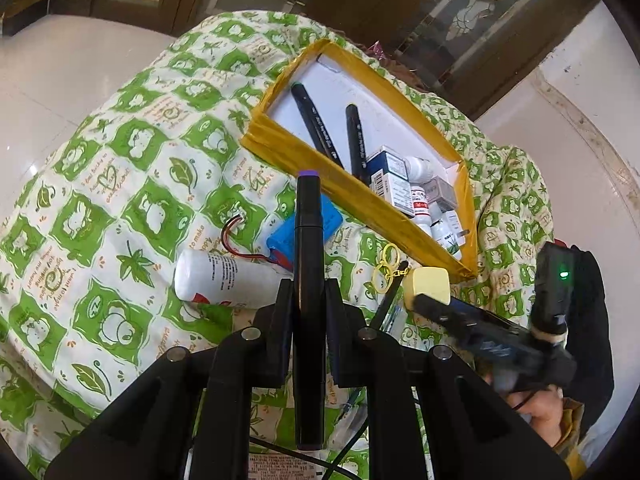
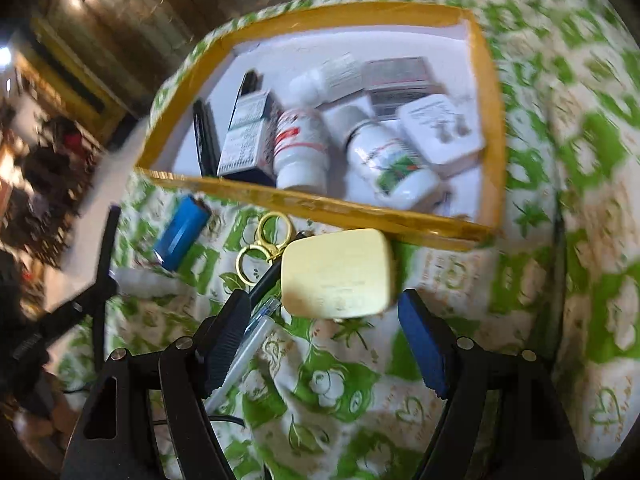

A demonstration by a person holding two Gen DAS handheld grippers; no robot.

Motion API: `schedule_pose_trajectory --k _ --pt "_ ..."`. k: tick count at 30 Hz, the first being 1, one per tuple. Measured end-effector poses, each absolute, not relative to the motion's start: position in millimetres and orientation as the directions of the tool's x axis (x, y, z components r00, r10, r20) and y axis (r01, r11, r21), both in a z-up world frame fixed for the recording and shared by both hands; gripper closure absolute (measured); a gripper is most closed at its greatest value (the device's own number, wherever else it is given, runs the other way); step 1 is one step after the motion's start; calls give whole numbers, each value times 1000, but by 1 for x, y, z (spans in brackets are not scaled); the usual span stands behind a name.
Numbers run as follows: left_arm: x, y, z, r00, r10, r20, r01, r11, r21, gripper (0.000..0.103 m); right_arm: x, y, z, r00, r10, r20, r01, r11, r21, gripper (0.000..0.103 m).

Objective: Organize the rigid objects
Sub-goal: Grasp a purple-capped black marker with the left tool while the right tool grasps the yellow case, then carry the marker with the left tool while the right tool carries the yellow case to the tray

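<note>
Our left gripper (image 1: 307, 300) pinches a black purple-capped marker (image 1: 306, 264) lengthwise; our right gripper (image 2: 320, 328), jaws spread, faces a pale-yellow rounded case (image 2: 338, 274).

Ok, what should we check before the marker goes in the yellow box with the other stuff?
1. Left gripper shut on the black marker: ok.
2. Marker over the yellow box: not ok, it is short of the near wall.
3. Free floor in the box beside the two black markers: ok.
4. Right gripper clear of the way: ok, open, near the pale yellow case.
5. Marker cap tight: cannot tell.
</note>
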State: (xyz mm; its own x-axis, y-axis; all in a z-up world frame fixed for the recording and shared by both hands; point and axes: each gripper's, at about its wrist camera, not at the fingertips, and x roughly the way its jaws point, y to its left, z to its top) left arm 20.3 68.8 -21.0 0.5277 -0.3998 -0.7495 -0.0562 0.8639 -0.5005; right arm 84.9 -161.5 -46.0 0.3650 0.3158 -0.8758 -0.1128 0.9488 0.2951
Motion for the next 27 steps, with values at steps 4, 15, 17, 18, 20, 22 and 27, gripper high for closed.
schedule_pose_trajectory --k 4,15,17,18,20,22,27 --pt "22 64 -25 512 -399 -761 -50 870 -490 91 91 -140 -58 382 186 -905 -155 978 136 36" --pt "23 53 -28 494 -400 -772 -19 883 -470 91 72 -171 -25 459 289 -840 -107 957 271 43" --pt "23 53 -28 495 -398 -772 -19 884 -468 91 68 -175 -19 474 304 -827 -106 952 289 43" --pt "23 53 -28 496 -397 -772 -18 885 -466 91 66 -175 -15 482 312 -818 -107 948 299 43" --pt "23 52 -27 497 -392 -775 -18 888 -460 91 60 -174 -10 495 333 -803 -112 940 321 43" --pt "24 51 -27 497 -386 -777 -17 891 -453 91 57 -175 -3 505 348 -789 -120 934 335 43" --pt "23 49 -27 495 -375 -784 -12 899 -438 91 49 -177 10 537 365 -761 -141 928 346 44"
